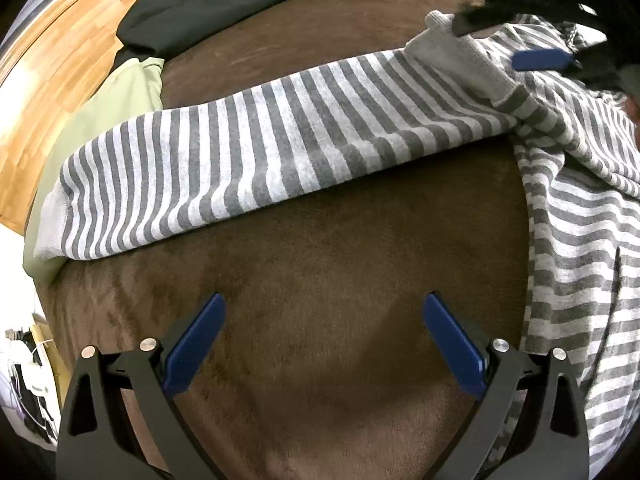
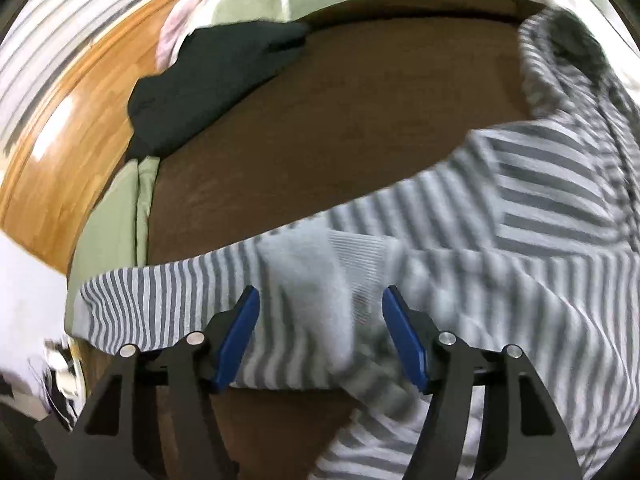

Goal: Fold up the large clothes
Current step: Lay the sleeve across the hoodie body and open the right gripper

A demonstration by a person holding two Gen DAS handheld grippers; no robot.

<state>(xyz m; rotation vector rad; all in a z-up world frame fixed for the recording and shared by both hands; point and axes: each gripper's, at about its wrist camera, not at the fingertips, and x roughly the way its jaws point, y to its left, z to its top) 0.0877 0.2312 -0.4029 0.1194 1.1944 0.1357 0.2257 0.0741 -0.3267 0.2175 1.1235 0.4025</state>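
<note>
Brown bedspread (image 1: 320, 280) under striped garment (image 1: 256, 136).

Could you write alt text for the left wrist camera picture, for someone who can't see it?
A grey-and-white striped garment lies with a sleeve stretched across a brown plush surface. The left tongs hover open over bare brown fabric; dark clothes are piled behind.

Both wrist views look down, sharing the striped garment (image 1: 260, 132); right seemingly nearer.
</note>
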